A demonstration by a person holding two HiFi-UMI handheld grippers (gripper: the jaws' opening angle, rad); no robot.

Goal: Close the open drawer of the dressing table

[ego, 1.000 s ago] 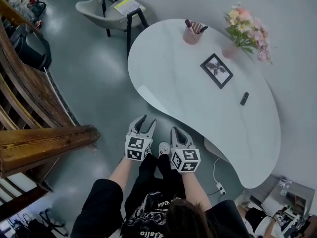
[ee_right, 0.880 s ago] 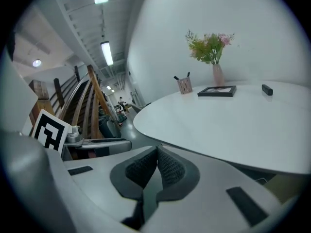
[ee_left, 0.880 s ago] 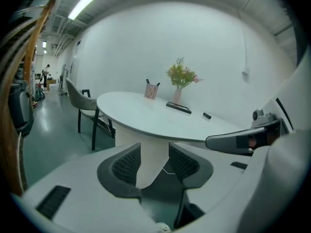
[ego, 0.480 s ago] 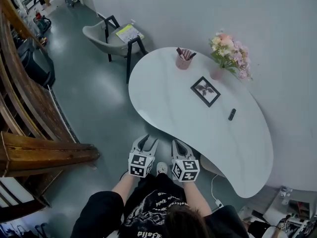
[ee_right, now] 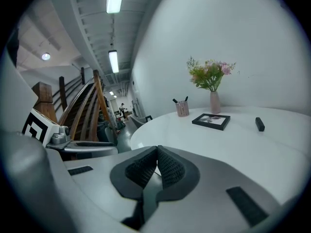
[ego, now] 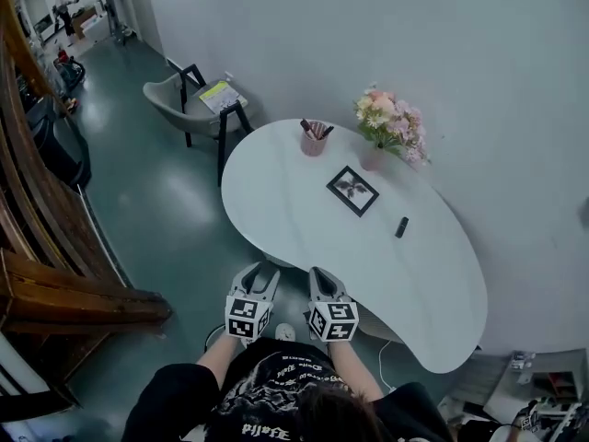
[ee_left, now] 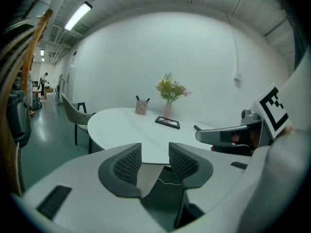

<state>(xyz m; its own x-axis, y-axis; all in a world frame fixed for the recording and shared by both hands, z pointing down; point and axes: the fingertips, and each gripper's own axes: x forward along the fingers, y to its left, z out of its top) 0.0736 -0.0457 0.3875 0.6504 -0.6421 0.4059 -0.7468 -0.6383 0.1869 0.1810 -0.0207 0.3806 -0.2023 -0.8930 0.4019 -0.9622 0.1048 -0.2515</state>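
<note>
Both grippers had sunk lower in the head view compared with one second before, and the dressing table (ego: 304, 228) with all its things lay now higher and more to the left, with more of the grey wall showing behind it.

The left gripper (ego: 260, 274) and the right gripper (ego: 324, 280) were held side by side above the green floor (ego: 156, 201), just before the near edge of the white, bean-shaped table top, not touching it. In the left gripper view the jaws of the left gripper (ee_left: 154, 161) stood apart, with nothing between them; only the table edge and the floor appeared through the gap. In the right gripper view the jaws of the right gripper (ee_right: 156, 166) were together, their ribbed pads (ee_right: 170, 169) meeting at the tips, and they held nothing.

On the table top stood a pink pen cup (ego: 314, 139) and a pink vase of flowers (ego: 390, 122) near the wall. A black picture frame (ego: 352, 191) lay flat closer to the middle, and a small black object (ego: 401, 227) lay to its right, apart from it. A grey chair (ego: 189, 99) stood at the far left end of the table. A wooden staircase (ego: 55, 293) was at the left side.

The drawer could not be made out in any view.
</note>
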